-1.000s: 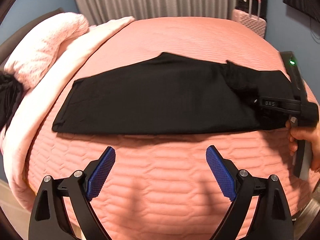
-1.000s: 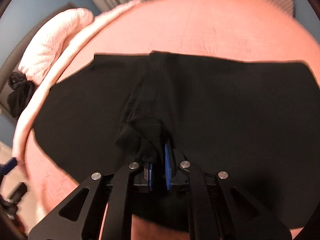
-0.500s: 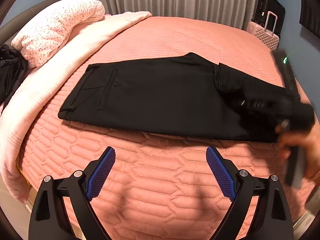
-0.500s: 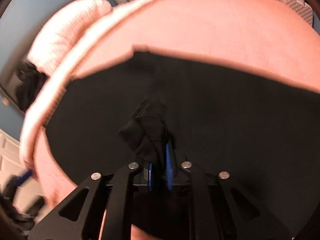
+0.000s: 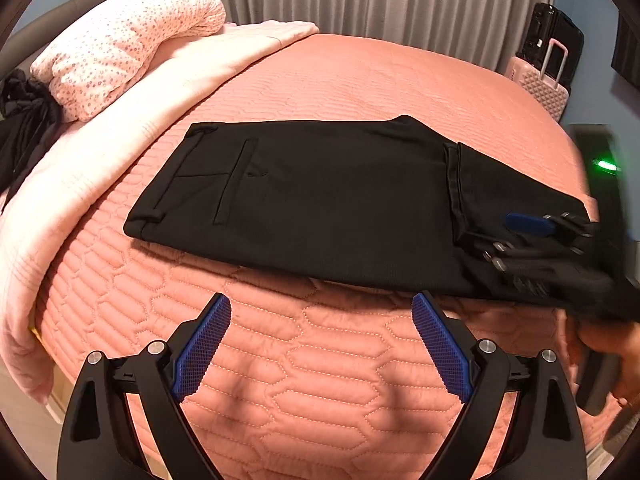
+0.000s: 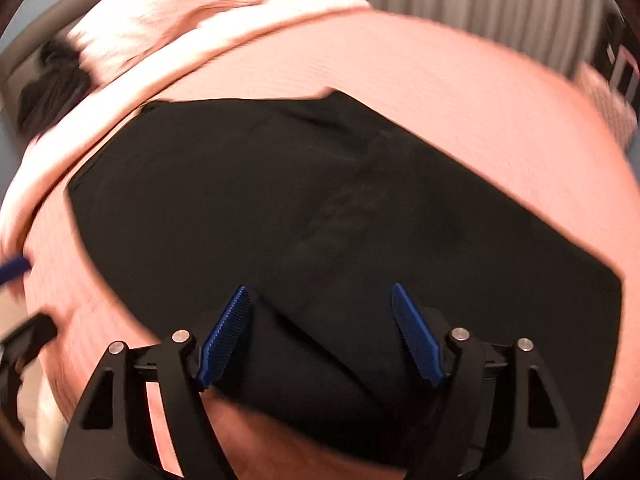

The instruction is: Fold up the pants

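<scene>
Black pants [image 5: 320,200] lie folded lengthwise across the salmon quilted bed [image 5: 320,380], waistband at the left, a folded-over leg end at the right. My left gripper [image 5: 322,344] hovers open over bare quilt just in front of the pants' near edge, nothing between its blue pads. At the right of the left wrist view my right gripper [image 5: 516,236] sits over the folded leg end, held by a hand [image 5: 604,344]. Seen from the right wrist, the right gripper [image 6: 320,332] has its jaws opening; black cloth [image 6: 320,220] lies below and between them, and the pads do not press on it.
A dotted pink pillow [image 5: 124,44] and a pale pink blanket [image 5: 100,152] lie at the bed's left side, with a dark garment [image 5: 24,120] beyond. Grey curtains [image 5: 380,0] hang behind. A pink suitcase [image 5: 544,84] and a black one [image 5: 556,40] stand at the far right.
The right gripper carried the pinched leg end leftward over the pants, then opened and released the cloth. The left gripper stayed open and drifted sideways along the pants' near edge.
</scene>
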Available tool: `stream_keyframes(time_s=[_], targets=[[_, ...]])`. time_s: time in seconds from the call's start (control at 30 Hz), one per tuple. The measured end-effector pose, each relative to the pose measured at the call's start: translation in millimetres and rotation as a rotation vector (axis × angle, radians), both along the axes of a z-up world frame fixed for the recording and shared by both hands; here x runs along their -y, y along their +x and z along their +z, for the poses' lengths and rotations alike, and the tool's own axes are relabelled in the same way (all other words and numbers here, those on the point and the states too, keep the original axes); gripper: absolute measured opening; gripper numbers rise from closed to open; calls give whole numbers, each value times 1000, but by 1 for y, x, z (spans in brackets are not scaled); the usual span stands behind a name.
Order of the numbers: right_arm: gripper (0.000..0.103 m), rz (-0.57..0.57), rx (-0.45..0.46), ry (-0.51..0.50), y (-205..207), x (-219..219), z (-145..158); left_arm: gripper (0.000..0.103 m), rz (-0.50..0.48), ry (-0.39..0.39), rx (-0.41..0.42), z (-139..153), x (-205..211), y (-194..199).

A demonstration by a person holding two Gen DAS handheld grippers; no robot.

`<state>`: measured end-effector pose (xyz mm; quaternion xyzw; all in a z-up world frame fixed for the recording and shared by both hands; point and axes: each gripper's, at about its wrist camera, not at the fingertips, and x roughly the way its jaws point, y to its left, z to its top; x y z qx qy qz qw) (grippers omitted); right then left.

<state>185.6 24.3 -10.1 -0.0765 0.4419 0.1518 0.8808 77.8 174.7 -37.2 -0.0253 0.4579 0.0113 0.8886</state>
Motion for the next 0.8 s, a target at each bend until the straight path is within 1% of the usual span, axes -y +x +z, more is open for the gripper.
stream_keyframes(time_s=[0.03, 0.07, 0.1, 0.13, 0.17, 0.2, 0.23, 0.27, 0.3, 0.33, 0.37, 0.4, 0.43, 0.47, 0.5, 0.53, 0.63, 0.67, 0.7, 0.73, 0.77, 0.8], targets=[[72, 15, 62, 30, -15, 3, 15, 91, -1, 7, 2, 0, -1, -1], [72, 9, 77, 67, -23, 10, 23, 91, -1, 14, 1, -1, -2, 0], [69, -20, 78, 89, -25, 19, 27, 91, 1, 17, -1, -2, -3, 0], [63, -81, 68, 105, -24, 33, 29, 91, 7, 16, -5, -5, -5, 0], [50, -140, 52, 123, -20, 49, 27, 91, 15, 13, -9, -6, -6, 1], [46, -198, 37, 140, -15, 63, 24, 91, 26, 4, -16, -8, -8, 3], [44, -271, -3, 166, -3, 80, 15, 91, 40, -19, -26, -12, -12, 4], [37, -292, -29, 180, 4, 86, 8, 91, 52, -41, -32, -14, -16, 6], [36, -282, -76, 167, 15, 83, -6, 91, 70, -64, -37, -16, -20, 7], [36, -235, -148, 127, 26, 69, -25, 91, 91, -98, -42, -19, -26, 8], [36, -207, -147, 77, 28, 59, -36, 91, 104, -119, -40, -20, -30, 10], [36, -188, -99, 41, 28, 50, -35, 91, 125, -141, -42, -23, -35, 12], [36, -165, -105, 39, 30, 42, -31, 91, 150, -176, -45, -25, -45, 16], [36, -158, -112, 78, 31, 39, -26, 91, 175, -210, -39, -26, -54, 18], [35, -158, -91, 107, 31, 36, -18, 91, 200, -233, -34, -27, -63, 20], [35, -156, -73, 106, 32, 34, -13, 91, 239, -265, -30, -28, -77, 23], [36, -126, -32, 58, 31, 29, -1, 91, 307, -316, -19, -26, -106, 29], [42, -112, -32, 41, 31, 28, -1, 91, 312, -319, -5, -23, -111, 28], [63, -102, -26, 18, 30, 27, -4, 91, 314, -314, 10, -21, -115, 27], [72, -92, -11, -12, 28, 25, -6, 91, 312, -297, 21, -20, -118, 27], [74, -75, -6, -49, 29, 17, -12, 91, 306, -287, 21, -22, -119, 27], [74, -59, -14, -80, 31, 9, -20, 91, 300, -284, 15, -24, -120, 27]])
